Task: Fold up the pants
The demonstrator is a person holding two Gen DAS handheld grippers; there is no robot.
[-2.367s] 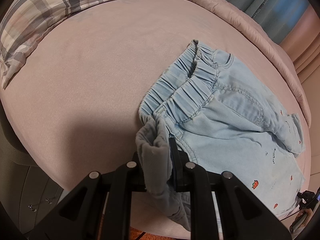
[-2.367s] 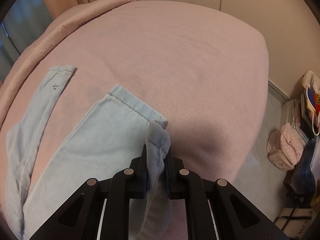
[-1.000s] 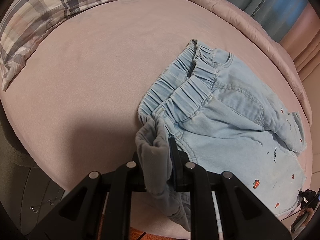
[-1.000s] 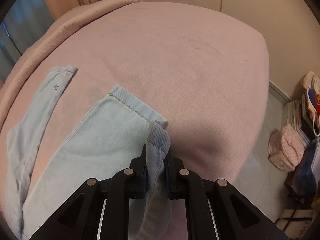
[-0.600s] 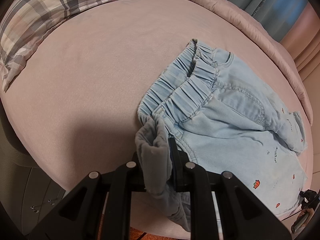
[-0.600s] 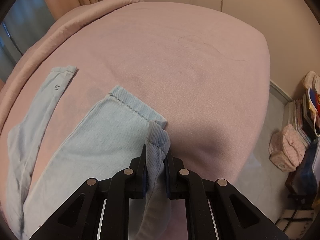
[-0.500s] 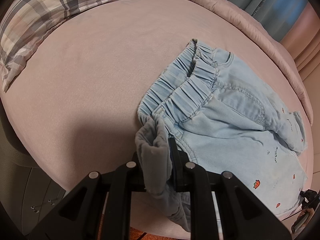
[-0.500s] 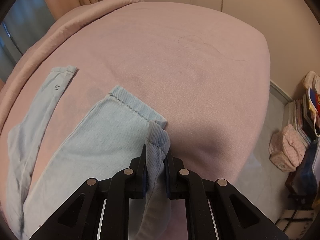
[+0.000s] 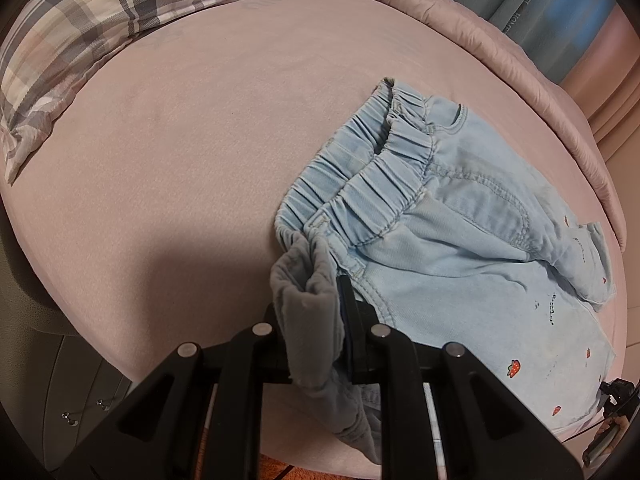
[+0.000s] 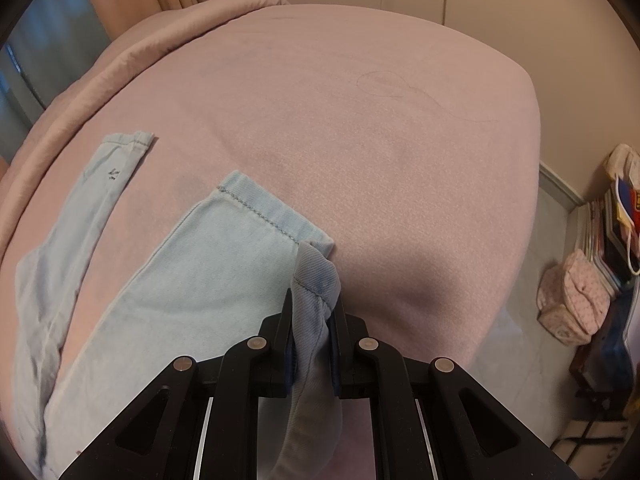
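Observation:
Light blue denim pants (image 9: 460,232) with small red prints lie spread on a pink bed (image 9: 180,140). My left gripper (image 9: 320,304) is shut on the near corner of the elastic waistband (image 9: 360,196), which bunches up between the jaws. In the right wrist view, my right gripper (image 10: 314,304) is shut on the near corner of a leg hem (image 10: 260,212). The pants (image 10: 192,280) lie flat beyond it, and the other leg (image 10: 96,188) stretches out at the far left.
A plaid pillow (image 9: 100,12) lies at the bed's far left. A rolled pink blanket edge (image 9: 500,52) runs along the far side. Beside the bed, bags and books (image 10: 592,280) stand on the floor at the right. A grey cabinet (image 9: 72,400) is below left.

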